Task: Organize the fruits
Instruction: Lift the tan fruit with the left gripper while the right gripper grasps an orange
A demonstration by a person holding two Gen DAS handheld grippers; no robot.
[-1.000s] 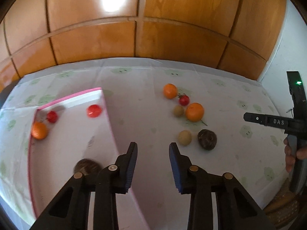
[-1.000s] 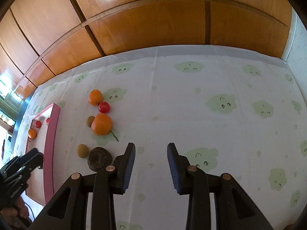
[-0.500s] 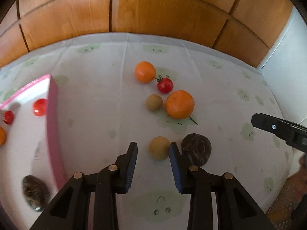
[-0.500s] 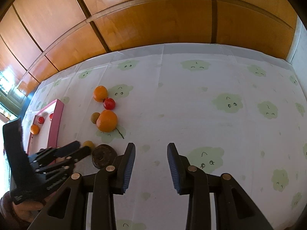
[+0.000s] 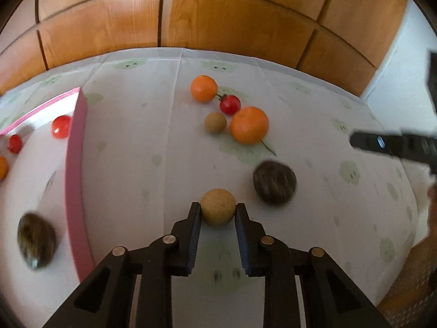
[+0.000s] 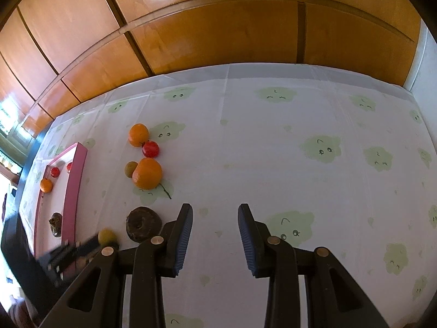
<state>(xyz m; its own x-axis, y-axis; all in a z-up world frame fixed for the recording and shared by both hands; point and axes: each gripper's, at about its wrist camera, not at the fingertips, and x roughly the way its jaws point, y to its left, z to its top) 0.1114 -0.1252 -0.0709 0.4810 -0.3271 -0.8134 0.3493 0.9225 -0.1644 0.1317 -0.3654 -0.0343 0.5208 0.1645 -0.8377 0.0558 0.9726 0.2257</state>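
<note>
Left hand-held gripper (image 5: pixel 218 213) clamped on tan round fruit (image 5: pixel 218 206), jaws just closed; half second ago fruit lay ahead of tips. Dark fruit (image 5: pixel 274 183) just right of it, pink tray wall (image 5: pixel 73 164) left, bare desk (image 5: pixel 131 147) between. Right hand-held gripper (image 6: pixel 214 218) narrowly parted, holding nothing, over open cloth.

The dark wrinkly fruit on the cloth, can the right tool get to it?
Probably yes. The dark fruit lies just left of the right tool, whose jaws are open and empty. Only bare cloth lies between; the left tool is shut on the tan ball beside it.
</note>
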